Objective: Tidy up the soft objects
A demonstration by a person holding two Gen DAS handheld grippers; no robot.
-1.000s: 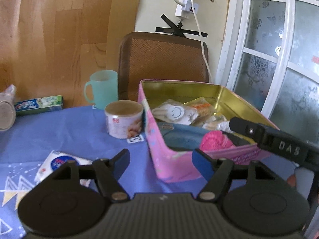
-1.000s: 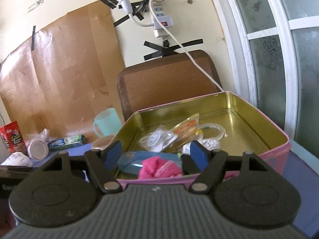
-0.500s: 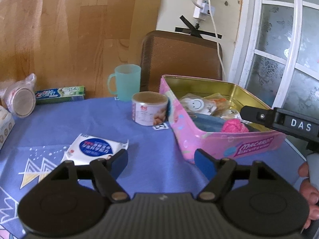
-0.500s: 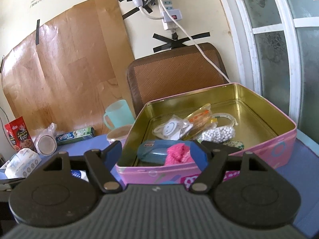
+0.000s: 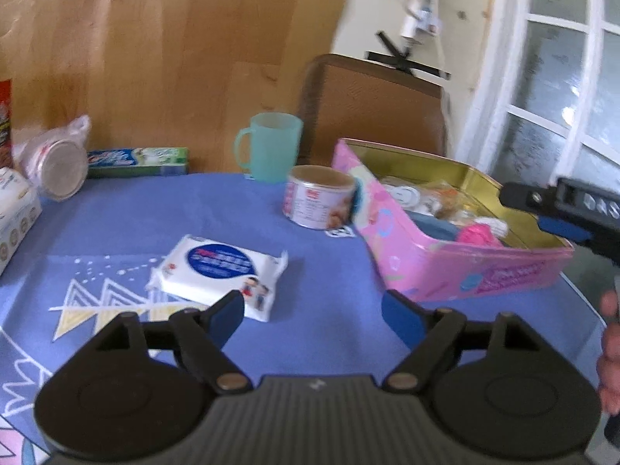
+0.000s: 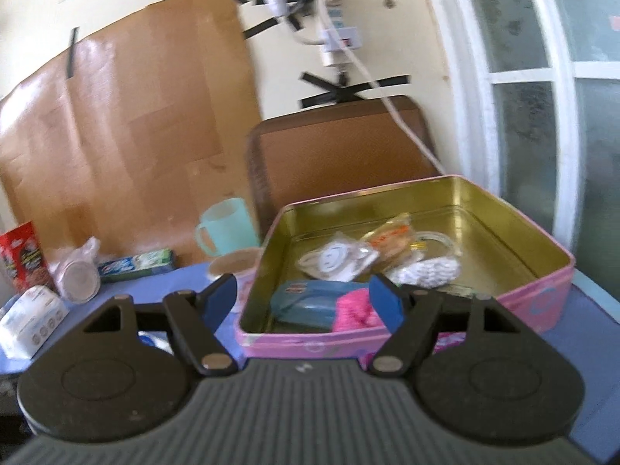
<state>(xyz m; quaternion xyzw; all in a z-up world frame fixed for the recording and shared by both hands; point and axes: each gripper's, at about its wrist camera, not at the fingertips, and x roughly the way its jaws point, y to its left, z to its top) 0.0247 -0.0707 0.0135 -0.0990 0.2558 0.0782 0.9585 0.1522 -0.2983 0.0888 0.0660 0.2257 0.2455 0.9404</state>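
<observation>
On my blue-clothed worktop (image 5: 128,224) a wipes pack (image 5: 217,267) lies left of the pink tin (image 5: 465,267); a chair (image 5: 372,108) stands far behind. Left hand-held gripper (image 5: 313,316) is opening, empty; right hand-held gripper (image 6: 302,302) gapes empty.

Your left wrist view looks down across the blue tablecloth (image 5: 162,224) toward the wall; your right sits close over the pink tin (image 6: 534,294). Both share that tin (image 5: 457,267) and the teal mug (image 5: 271,147).

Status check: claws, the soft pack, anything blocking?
Left claw opening, empty. Right claw open, empty, at the pink tin. Tissue pack on the tablecloth, nothing blocking.
</observation>
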